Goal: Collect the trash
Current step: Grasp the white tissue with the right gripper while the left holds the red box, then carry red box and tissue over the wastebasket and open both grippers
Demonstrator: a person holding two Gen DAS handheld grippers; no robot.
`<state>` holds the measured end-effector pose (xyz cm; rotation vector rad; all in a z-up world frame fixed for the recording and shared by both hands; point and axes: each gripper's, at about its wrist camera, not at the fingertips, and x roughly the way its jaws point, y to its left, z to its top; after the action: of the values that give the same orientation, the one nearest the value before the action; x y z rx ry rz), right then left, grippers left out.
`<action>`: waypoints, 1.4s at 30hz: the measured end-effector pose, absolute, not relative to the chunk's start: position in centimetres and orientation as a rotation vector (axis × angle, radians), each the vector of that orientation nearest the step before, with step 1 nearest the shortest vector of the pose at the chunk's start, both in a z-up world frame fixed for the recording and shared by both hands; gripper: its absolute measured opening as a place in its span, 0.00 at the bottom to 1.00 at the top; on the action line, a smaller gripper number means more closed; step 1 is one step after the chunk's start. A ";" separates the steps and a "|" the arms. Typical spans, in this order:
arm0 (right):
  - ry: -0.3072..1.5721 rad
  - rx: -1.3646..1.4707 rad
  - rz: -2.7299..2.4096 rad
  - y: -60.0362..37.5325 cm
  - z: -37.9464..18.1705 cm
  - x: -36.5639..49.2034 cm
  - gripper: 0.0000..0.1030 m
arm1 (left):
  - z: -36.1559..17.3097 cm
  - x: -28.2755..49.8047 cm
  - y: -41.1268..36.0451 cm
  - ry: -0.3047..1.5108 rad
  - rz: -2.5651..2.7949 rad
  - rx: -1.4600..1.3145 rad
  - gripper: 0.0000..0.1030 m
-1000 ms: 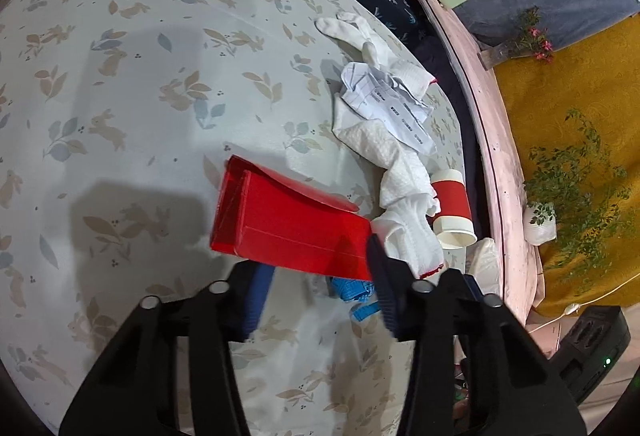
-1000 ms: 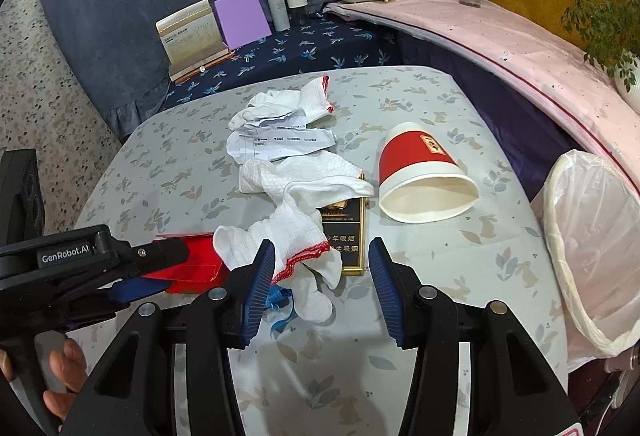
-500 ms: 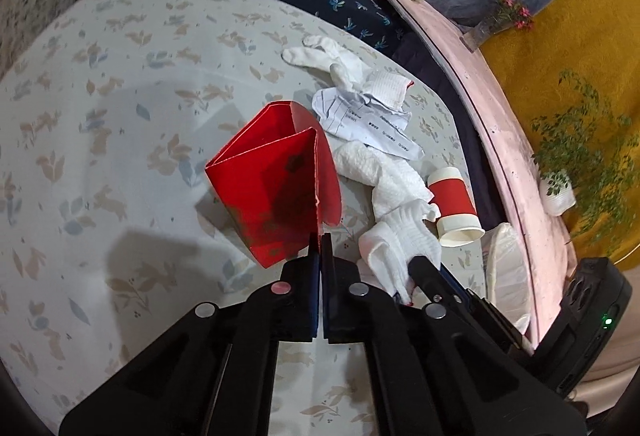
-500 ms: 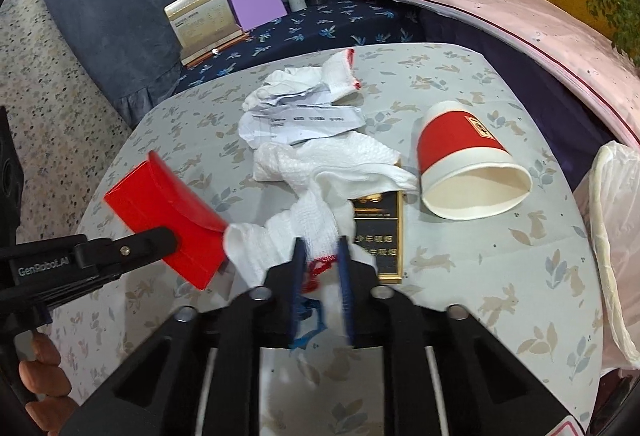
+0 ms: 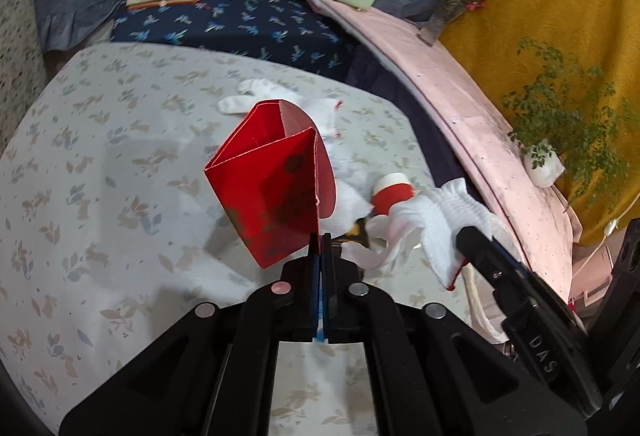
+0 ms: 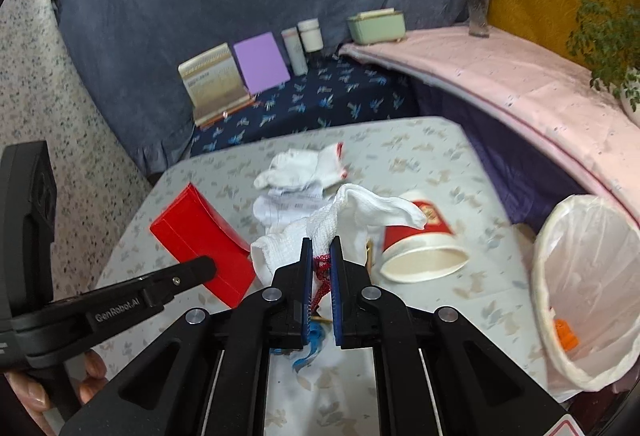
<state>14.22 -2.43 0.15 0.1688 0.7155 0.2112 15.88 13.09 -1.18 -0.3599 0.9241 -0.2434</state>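
My left gripper (image 5: 321,236) is shut on the edge of a flattened red paper box (image 5: 276,191), lifted above the floral table (image 5: 100,139). The same red box (image 6: 200,236) shows at the left of the right wrist view, pinched by the left gripper (image 6: 210,268). My right gripper (image 6: 321,248) is shut on a white glove with a red cuff (image 6: 360,211), raised off the table; the glove (image 5: 436,224) hangs at the right in the left wrist view. A red and white paper cup (image 6: 420,248) lies on its side. Another white glove (image 6: 308,167) and a crumpled receipt (image 6: 292,195) rest behind.
A white-lined trash bin (image 6: 588,288) with an orange scrap inside stands at the table's right edge. A bench in dark floral cloth (image 6: 320,99) carries a purple card, a booklet, two bottles and a green box. A pink-covered ledge (image 6: 520,87) with plants runs along the right.
Both grippers went from open to shut, the left on the red box and the right on the white glove. Both then rose, lifting the box and glove off the table.
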 end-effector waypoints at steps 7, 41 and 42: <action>0.634 0.202 0.129 -7.8 3.2 12.6 0.08 | 1.1 15.9 7.9 0.891 -0.337 -0.291 0.00; 0.668 0.360 -0.220 -27.9 -1.3 8.0 0.12 | -0.9 15.1 -16.1 0.954 -0.723 -0.067 0.00; 0.670 0.363 -0.224 -28.1 -1.5 8.0 0.13 | -0.9 15.1 -16.3 0.951 -0.722 -0.071 0.00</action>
<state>7.96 -28.06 -1.46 0.3631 0.6696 -0.2245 15.12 -16.32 -0.88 -0.0713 0.9509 -0.7217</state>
